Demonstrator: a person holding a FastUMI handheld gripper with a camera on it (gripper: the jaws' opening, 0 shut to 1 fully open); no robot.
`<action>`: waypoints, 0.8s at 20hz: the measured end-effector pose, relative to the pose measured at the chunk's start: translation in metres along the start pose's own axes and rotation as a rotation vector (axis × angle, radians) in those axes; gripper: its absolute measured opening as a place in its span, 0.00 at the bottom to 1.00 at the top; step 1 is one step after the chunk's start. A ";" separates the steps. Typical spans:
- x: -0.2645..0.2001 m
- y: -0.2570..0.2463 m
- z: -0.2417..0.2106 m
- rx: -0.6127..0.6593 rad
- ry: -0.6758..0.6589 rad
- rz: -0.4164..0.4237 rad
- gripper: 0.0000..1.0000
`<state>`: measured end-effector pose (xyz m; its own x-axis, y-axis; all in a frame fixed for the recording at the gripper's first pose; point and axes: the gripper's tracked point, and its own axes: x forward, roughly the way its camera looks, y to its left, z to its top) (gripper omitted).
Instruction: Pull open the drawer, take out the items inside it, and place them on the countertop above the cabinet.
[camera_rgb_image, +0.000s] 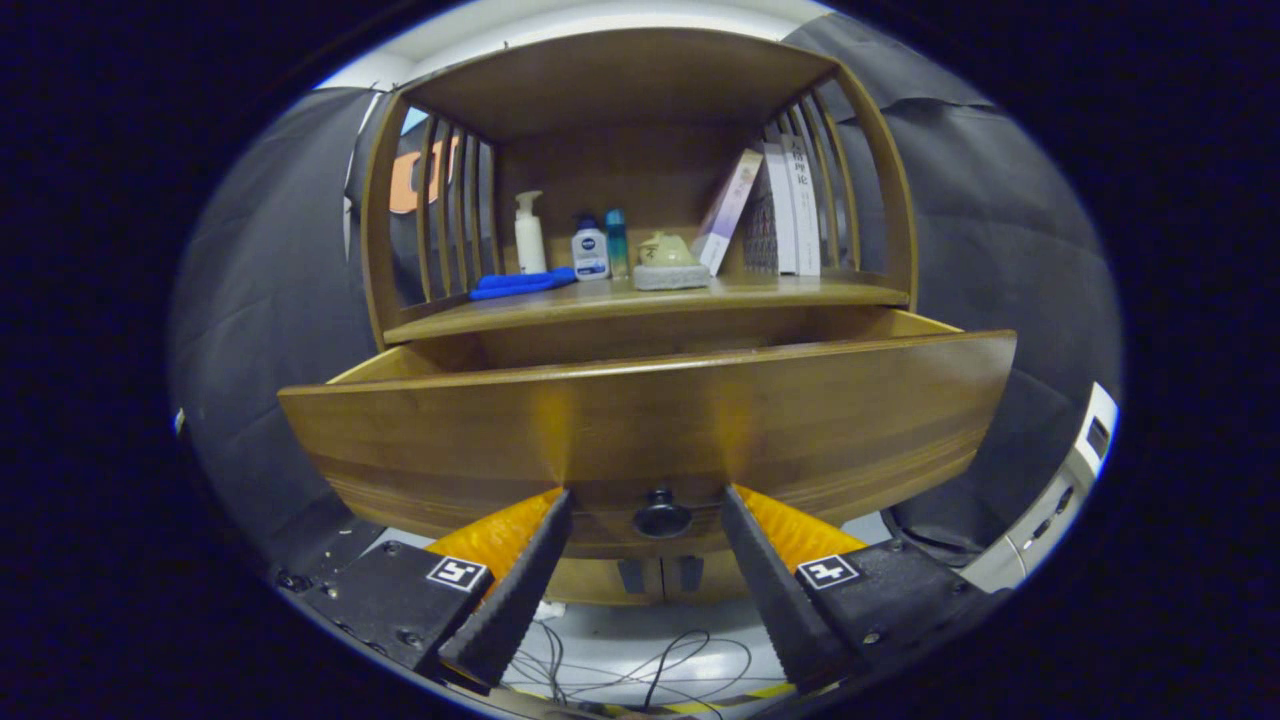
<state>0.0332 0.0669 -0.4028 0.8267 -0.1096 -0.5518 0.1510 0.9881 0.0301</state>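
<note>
Drawer (640, 430) is pulled out with its knob (661, 517) sitting between the spread tongs (645, 500), which grip nothing; contents are hidden behind the front panel, so reaching in blind risks clipping the panel or the surface (640, 297) lip overhead.

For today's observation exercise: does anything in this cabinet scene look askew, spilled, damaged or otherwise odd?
One book leans tilted against the upright books on the countertop. Nothing looks spilled or damaged. The drawer stands pulled open, its knob between the open gripper's fingers.
</note>
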 end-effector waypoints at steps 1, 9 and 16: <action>0.002 0.001 0.007 0.004 -0.013 -0.002 0.98; 0.045 0.004 0.023 -0.001 0.015 -0.013 0.98; 0.085 0.001 0.037 -0.019 0.030 -0.011 0.98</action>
<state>0.1235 0.0551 -0.4189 0.8083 -0.1171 -0.5770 0.1490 0.9888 0.0080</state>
